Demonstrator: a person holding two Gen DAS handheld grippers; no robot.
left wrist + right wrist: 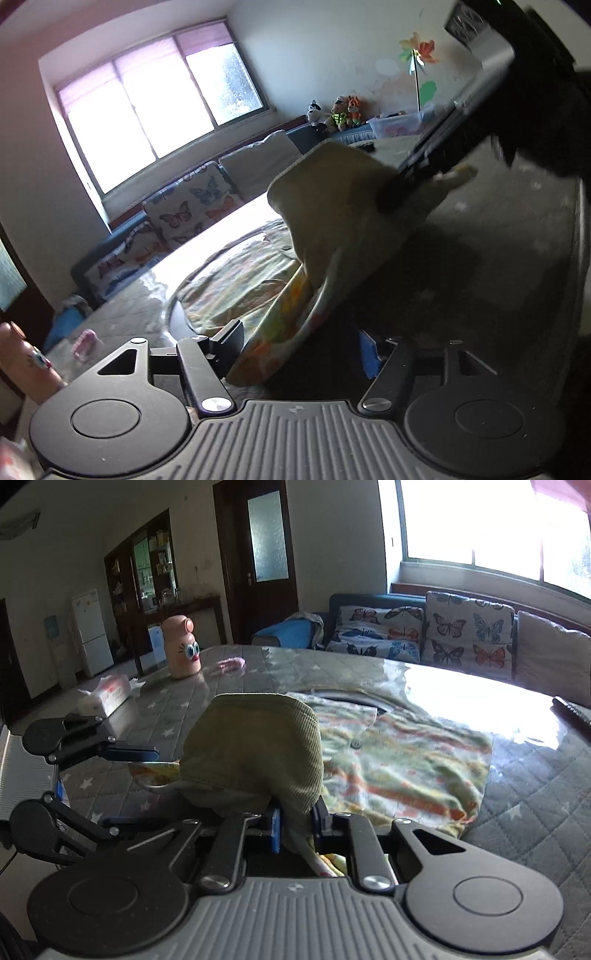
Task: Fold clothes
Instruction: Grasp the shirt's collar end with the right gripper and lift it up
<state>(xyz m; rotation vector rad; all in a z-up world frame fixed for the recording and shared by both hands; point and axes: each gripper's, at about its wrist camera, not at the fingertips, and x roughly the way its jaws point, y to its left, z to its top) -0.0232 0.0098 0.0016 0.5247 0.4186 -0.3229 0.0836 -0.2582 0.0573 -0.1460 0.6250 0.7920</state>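
A colourful striped garment (406, 760) lies on the grey star-quilted table (535, 805). One part of it, ending in an olive ribbed cuff (255, 746), is lifted and bent over above the rest. My right gripper (297, 827) is shut on the fabric just below that cuff. In the left wrist view it (402, 184) comes in from the upper right, clamped on the cuff (332, 192). My left gripper (299, 350) stands open, with the garment's printed edge (273, 332) hanging between its fingers, close to the left one. In the right wrist view the left gripper (138, 792) is at the left, jaws wide apart.
A pink bottle with cartoon eyes (183, 648), a tissue pack (107, 694) and a small pink item (231, 664) sit on the table's far left. A dark remote (572, 710) lies at its right edge. A sofa with butterfly cushions (443, 627) runs under the window.
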